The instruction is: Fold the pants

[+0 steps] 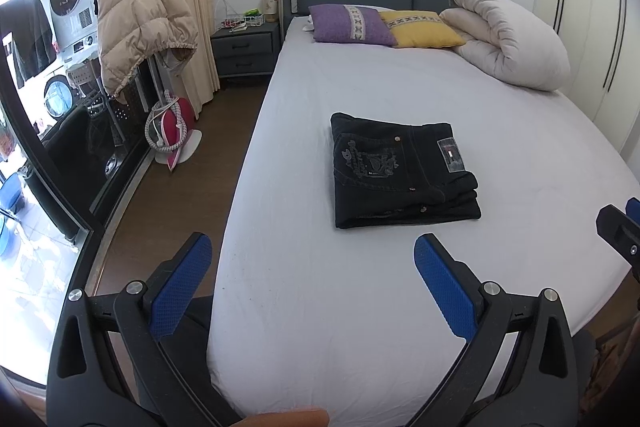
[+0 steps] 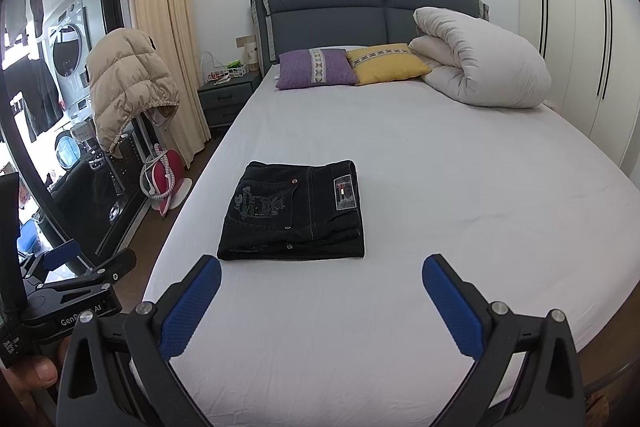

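Black jeans (image 1: 402,171) lie folded into a compact rectangle on the white bed sheet (image 1: 320,307), pocket embroidery and label facing up. They also show in the right wrist view (image 2: 296,213). My left gripper (image 1: 314,267) is open and empty, held above the near part of the bed, short of the jeans. My right gripper (image 2: 322,291) is open and empty too, just short of the jeans' near edge. Each gripper shows at the edge of the other's view: the right one (image 1: 622,227), the left one (image 2: 90,263).
Purple pillow (image 2: 316,67), yellow pillow (image 2: 386,63) and a rolled white duvet (image 2: 480,67) lie at the headboard. A nightstand (image 2: 228,99), a beige puffer jacket (image 2: 128,87) on a rack, a red iron (image 2: 164,175) and glass doors stand left. Wardrobe (image 2: 576,39) at right.
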{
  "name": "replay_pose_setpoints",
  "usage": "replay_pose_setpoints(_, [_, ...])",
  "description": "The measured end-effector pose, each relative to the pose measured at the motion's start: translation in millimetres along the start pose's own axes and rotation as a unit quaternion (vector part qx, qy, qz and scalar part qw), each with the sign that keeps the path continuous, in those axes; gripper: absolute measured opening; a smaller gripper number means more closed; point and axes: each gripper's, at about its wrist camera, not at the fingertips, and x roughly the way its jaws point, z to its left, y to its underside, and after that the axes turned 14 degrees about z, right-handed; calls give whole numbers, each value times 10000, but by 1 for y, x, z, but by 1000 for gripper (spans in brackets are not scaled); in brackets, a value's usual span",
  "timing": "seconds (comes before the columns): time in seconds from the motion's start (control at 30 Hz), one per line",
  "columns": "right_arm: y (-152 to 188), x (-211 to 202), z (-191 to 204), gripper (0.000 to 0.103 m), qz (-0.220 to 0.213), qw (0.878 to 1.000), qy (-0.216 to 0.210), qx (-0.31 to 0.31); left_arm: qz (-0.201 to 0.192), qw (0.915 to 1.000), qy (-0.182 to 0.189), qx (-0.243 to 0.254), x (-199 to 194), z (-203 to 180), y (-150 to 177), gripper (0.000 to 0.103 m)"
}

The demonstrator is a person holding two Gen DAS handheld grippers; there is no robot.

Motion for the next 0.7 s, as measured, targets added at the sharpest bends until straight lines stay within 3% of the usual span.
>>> replay_pose_setpoints(0.7, [6, 4, 2, 103, 35, 10000, -26, 0, 76, 9998, 141, 98, 8, 7, -7, 103])
